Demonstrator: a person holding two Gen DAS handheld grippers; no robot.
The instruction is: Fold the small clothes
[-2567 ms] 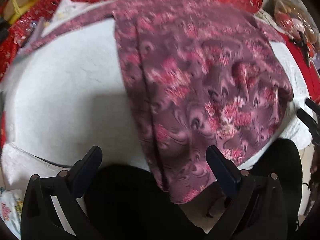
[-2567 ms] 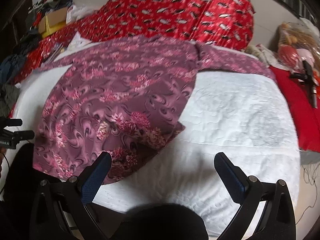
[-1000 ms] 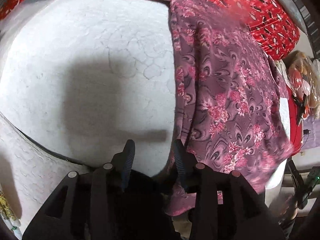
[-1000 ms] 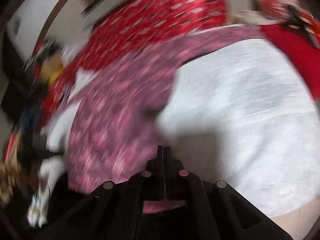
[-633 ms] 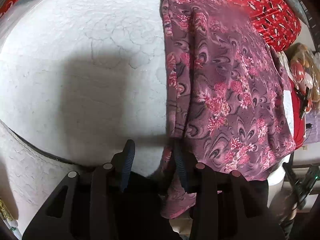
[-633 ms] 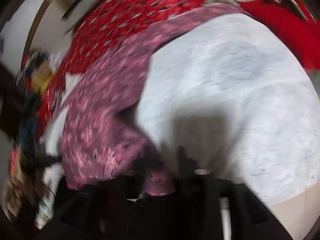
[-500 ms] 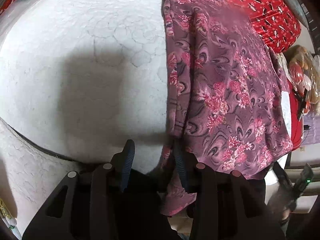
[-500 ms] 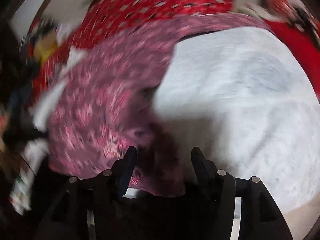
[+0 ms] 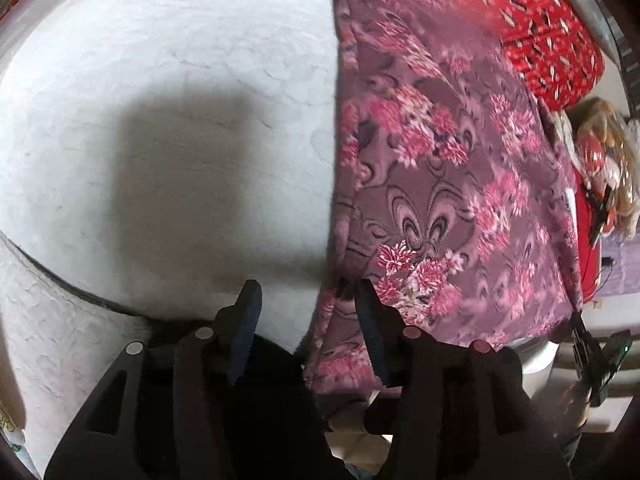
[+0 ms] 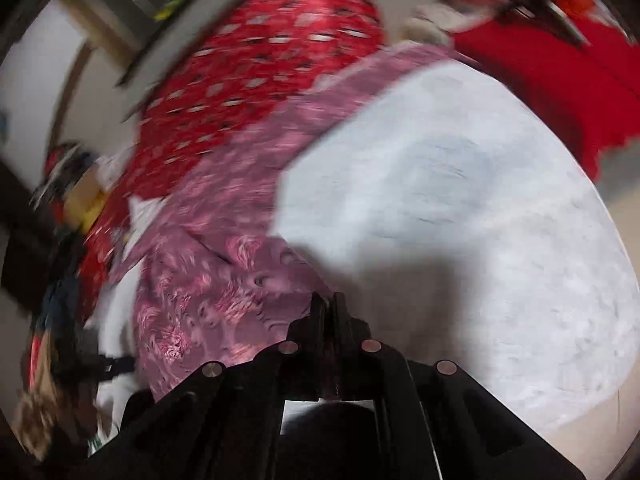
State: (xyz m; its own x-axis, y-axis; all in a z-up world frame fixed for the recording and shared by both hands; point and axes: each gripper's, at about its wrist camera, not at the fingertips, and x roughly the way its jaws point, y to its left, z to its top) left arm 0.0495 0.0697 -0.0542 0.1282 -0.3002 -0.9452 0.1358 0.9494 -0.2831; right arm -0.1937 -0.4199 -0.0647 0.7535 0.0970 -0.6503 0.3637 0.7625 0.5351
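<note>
A mauve floral garment [image 9: 440, 184] lies spread on a white quilted bed [image 9: 168, 128]. In the left wrist view its near left edge hangs over the bed's front. My left gripper [image 9: 308, 300] is open; the hem bunches against its right finger [image 9: 370, 320], the left finger over bare quilt. In the blurred right wrist view the garment [image 10: 208, 280] lies left. My right gripper [image 10: 329, 304] has its jaws pressed together at the garment's near right edge; whether cloth is pinched is hard to tell.
A red patterned cover [image 9: 552, 40] lies behind the garment, also showing in the right wrist view [image 10: 256, 60]. A red cloth [image 10: 560, 80] and toys [image 9: 604, 160] sit to the right. Clutter [image 10: 68, 200] lines the left side. The bed's front edge [image 9: 72, 292] is near.
My right gripper went from open to shut at the garment's near right edge while swinging fast. My left gripper stayed at the left hem and its jaws have widened slightly.
</note>
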